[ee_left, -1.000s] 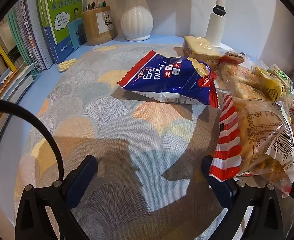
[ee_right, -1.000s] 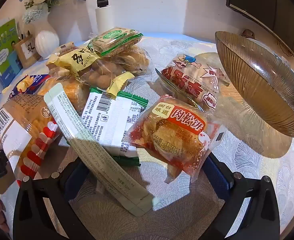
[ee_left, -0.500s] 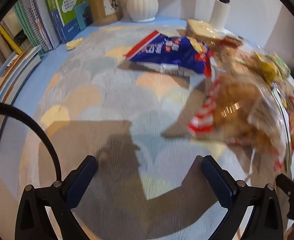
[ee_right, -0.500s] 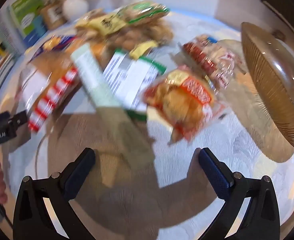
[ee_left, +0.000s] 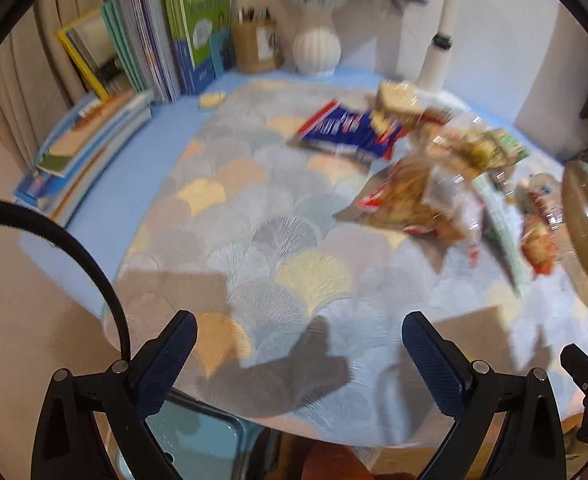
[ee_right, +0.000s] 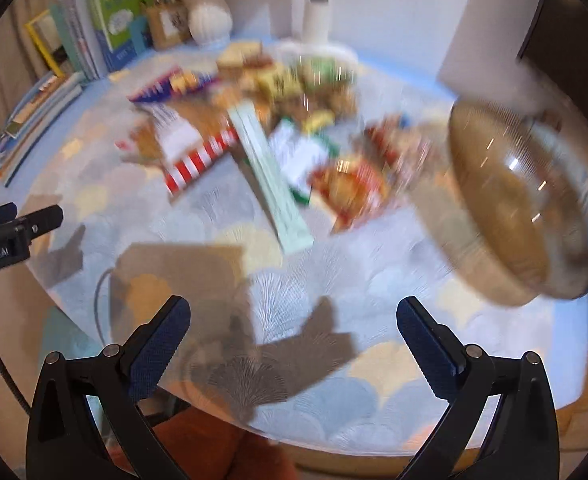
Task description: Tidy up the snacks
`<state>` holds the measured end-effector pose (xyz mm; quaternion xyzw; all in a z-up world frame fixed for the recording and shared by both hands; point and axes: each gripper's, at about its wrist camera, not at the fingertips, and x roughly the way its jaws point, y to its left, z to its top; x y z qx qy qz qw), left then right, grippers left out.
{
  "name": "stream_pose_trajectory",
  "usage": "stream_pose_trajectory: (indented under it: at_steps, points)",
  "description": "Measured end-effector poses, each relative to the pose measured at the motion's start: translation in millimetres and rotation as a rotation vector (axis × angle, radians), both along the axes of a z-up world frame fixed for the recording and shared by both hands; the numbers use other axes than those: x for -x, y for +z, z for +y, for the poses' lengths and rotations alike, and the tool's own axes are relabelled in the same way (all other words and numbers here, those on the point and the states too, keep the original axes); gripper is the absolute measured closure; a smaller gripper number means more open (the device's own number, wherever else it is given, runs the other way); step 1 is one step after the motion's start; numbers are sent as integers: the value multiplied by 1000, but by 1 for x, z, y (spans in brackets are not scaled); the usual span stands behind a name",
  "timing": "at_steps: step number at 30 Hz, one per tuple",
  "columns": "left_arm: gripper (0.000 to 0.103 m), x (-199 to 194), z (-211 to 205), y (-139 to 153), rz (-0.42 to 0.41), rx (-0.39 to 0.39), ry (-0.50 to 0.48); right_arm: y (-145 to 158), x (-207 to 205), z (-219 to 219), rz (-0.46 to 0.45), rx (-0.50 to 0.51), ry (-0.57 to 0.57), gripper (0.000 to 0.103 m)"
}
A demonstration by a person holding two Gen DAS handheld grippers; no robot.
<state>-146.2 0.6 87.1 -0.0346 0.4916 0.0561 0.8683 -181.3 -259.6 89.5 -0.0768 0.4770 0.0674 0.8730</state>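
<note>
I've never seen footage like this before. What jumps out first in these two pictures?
A jumble of snack packets is heaped at the middle and far side of a round table with a fan-patterned cloth; a red-and-white striped bag lies at the pile's near left. A big ribbed amber glass bowl stands to the pile's right. At the bottom of each view, two wide-open, empty blue-padded grippers frame the scene: the left and the right.

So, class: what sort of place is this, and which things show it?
Probably a home study or living room. Books line the wall beside a vase of flowers and a pen pot, and snacks lie heaped on a round table with a patterned cloth.
</note>
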Motion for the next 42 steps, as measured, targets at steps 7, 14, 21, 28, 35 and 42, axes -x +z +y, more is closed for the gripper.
stream_pose_trajectory:
  at_steps: [7, 14, 21, 28, 35, 42]
  points:
    - [1, 6, -26, 47, -92, -18, -31, 39, 4, 7, -72, -46, -28, 0]
    - [1, 3, -28, 55, -114, -17, -47, 35, -2, -5, -55, -84, -75, 0]
    - [1, -29, -15, 43, -80, 4, -60, 29, -28, 3, -47, -75, -101, 0]
    - [1, -73, 9, 35, -45, 20, -85, 24, -55, 20, -7, -108, -105, 0]
    - [1, -114, 26, 26, -33, 26, -107, 17, -83, 42, 11, -93, -121, 0]
    - [1, -151, 39, 9, -13, 51, -141, 10, -107, 55, 17, -90, -163, 0]
